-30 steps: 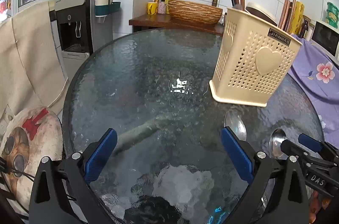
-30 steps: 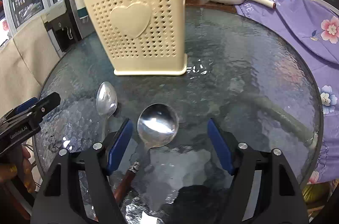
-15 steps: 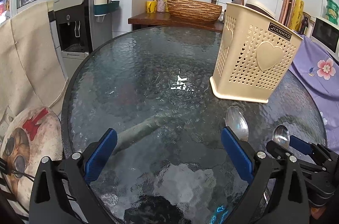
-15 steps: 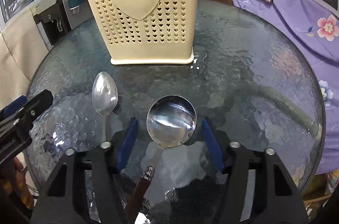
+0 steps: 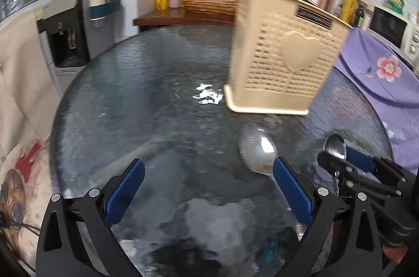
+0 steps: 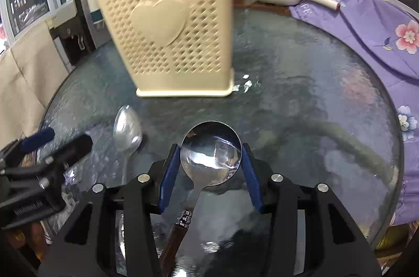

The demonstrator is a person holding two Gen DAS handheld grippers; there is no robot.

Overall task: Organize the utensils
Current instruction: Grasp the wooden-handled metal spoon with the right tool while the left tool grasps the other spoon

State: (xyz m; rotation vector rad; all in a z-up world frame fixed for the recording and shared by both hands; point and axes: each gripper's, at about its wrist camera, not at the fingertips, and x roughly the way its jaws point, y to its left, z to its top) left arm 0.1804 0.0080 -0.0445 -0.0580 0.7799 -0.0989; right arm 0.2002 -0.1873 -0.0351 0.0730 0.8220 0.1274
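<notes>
- Round table of dark pebbled glass, glossy, with glare patches.
- Cream plastic basket stands upright on it, walls perforated, a raised heart on the face, a dark label strip near the rim.
- Ladle: round polished steel bowl facing up, narrow neck, brown wooden handle. Long axis runs from the basket side back toward the right gripper, bowl end toward the basket.
- Right gripper's blue pads sit at either side of the ladle bowl and are closing in; pads look to be at the rim, firm contact unclear.
- Plain steel spoon, oval bowl up, lies just left of the ladle, roughly parallel, bowl toward the basket.
- Left gripper: jaws wide apart, nothing between, low over bare glass; the spoon is just by its right pad.
- Right view alone shows the ladle handle and a cream pan behind the basket.
- Left view alone shows a water dispenser, a woven basket on the counter, and the ladle bowl edge-on.
</notes>
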